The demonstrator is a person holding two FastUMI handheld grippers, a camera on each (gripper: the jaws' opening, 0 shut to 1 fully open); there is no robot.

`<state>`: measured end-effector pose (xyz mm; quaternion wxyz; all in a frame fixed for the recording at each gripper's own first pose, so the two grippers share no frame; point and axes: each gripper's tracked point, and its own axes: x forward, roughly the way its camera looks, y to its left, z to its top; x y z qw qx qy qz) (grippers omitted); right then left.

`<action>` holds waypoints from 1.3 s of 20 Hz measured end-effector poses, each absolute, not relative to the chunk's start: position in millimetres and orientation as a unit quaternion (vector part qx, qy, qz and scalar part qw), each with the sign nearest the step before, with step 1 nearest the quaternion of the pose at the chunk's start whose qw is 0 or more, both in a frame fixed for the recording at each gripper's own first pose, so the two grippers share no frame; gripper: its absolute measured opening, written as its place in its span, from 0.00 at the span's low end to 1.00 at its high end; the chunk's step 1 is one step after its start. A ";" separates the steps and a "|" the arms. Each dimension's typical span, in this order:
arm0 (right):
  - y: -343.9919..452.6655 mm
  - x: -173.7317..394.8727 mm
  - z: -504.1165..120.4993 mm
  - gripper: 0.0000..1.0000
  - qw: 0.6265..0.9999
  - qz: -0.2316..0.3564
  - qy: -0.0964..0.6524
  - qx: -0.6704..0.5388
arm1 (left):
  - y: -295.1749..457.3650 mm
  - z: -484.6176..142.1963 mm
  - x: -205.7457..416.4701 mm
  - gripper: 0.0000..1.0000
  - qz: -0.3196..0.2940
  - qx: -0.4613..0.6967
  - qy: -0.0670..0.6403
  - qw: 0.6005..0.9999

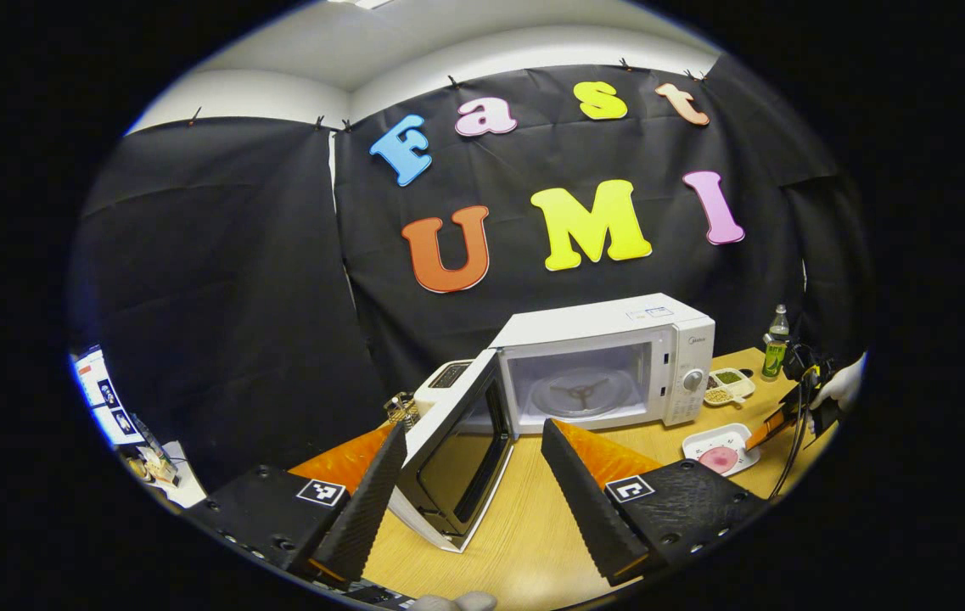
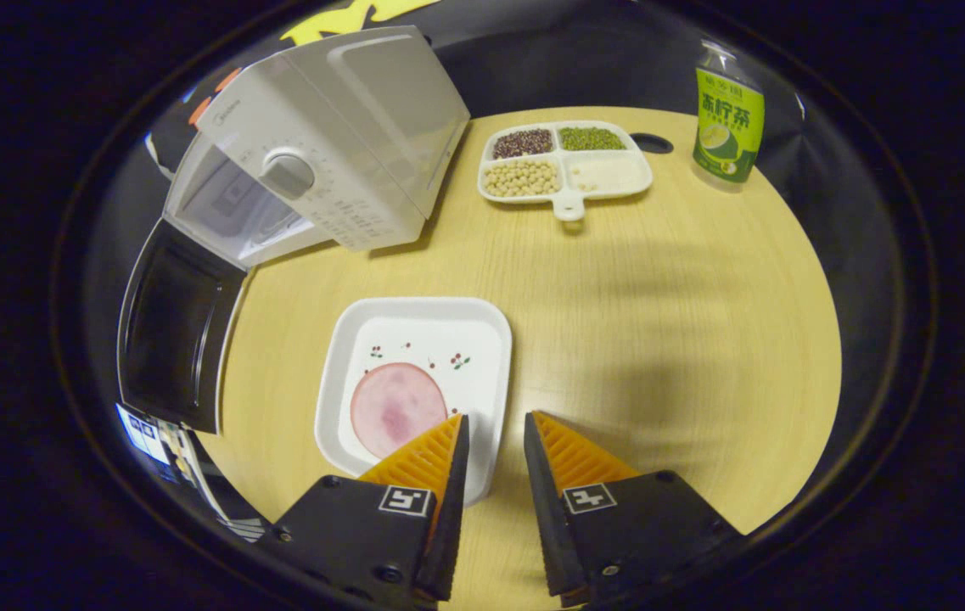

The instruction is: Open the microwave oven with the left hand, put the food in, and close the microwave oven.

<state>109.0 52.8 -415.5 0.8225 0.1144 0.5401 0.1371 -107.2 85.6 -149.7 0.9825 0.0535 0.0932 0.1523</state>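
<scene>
White microwave (image 1: 609, 361), small grey brand mark unreadable, is seen open on wood table (image 2: 660, 339). Ham plate (image 2: 414, 382) is straddled at its rim by part-open right gripper (image 2: 490, 428); left gripper (image 1: 474, 437) is held wide, empty. Bottle (image 2: 728, 119) label's writing is blurred.

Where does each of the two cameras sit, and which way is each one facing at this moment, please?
Left gripper view: rides on the left gripper, low over the table, facing the open microwave with its door swung out between the spread fingers.
Right gripper view: rides on the right gripper, looking steeply down at the white plate with its pink slice of food, fingers apart over the plate's near rim.
Shared: microwave, plate, compartment tray, green bottle.
</scene>
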 end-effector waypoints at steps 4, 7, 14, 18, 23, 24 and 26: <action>48.5 111.6 -417.6 0.19 0.801 0.131 0.574 0.111 | 85.8 -149.1 -118.3 0.95 0.177 0.047 0.096 0.978; 45.9 112.2 -420.6 0.20 0.789 0.118 0.594 0.103 | 82.2 -148.7 -128.6 0.95 0.194 0.045 0.098 0.975; 45.1 114.3 -419.0 0.04 0.774 0.123 0.610 0.119 | 59.3 -143.7 -145.4 0.95 0.211 0.058 0.104 0.970; 53.0 105.3 -418.4 0.04 0.761 0.135 0.610 0.177 | 48.9 -137.3 -144.3 0.95 0.190 0.062 0.095 0.975; 80.2 96.2 -398.7 0.04 0.766 0.132 0.571 0.265 | 62.7 -144.7 -136.1 0.95 0.157 0.056 0.100 0.981; 86.9 94.1 -393.9 0.04 0.767 0.133 0.562 0.280 | 69.5 -144.3 -134.6 0.95 0.153 0.054 0.100 0.982; 96.6 92.4 -386.0 0.04 0.769 0.126 0.547 0.307 | 82.6 -143.1 -132.4 0.95 0.149 0.053 0.099 0.982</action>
